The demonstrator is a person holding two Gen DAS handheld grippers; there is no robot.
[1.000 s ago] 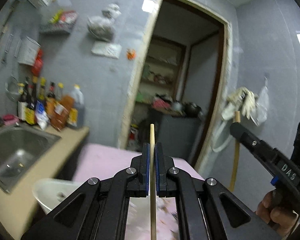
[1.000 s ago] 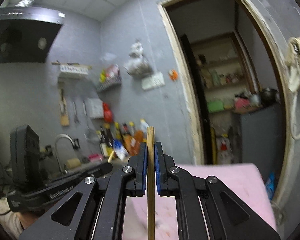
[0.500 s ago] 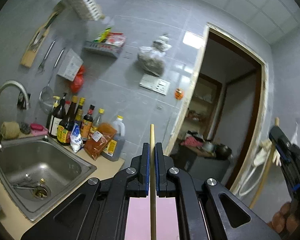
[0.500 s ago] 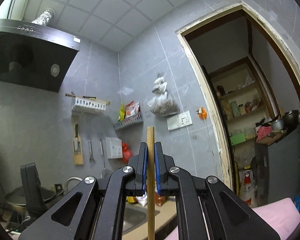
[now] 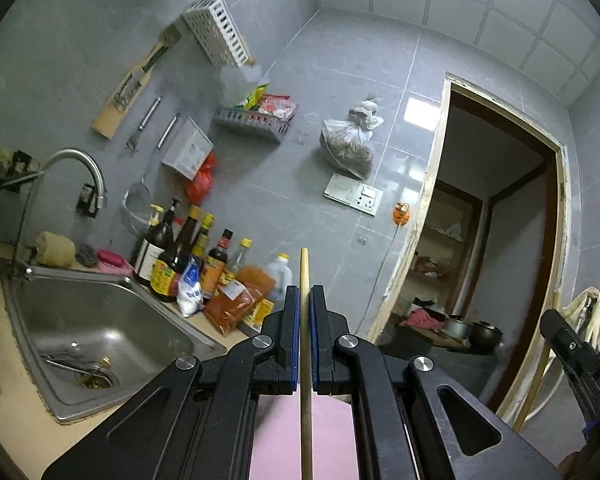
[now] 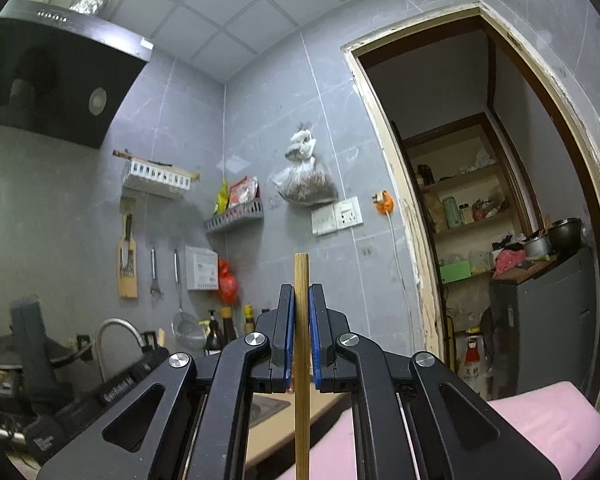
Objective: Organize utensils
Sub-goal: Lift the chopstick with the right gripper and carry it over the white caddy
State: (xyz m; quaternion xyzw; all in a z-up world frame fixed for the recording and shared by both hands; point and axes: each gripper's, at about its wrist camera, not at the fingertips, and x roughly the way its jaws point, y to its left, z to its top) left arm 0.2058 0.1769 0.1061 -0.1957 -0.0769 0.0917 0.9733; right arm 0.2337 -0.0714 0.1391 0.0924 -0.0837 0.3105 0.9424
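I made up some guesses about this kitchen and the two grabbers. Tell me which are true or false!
1. Each gripper's jaws pinch a chopstick. True: the left gripper holds a pale chopstick, the right gripper a darker chopstick.
2. The sink is full of water. False: the sink looks drained.
3. A bag hangs above the wall sockets. True: the bag, the sockets.
4. The doorway is closed by a door. False: the doorway stands open.

Open air is seen ahead toward the grey wall. At 9 o'clock the desk edge is crowded by bottles beside the sink. At 3 o'clock the way is narrowed by the right claw.
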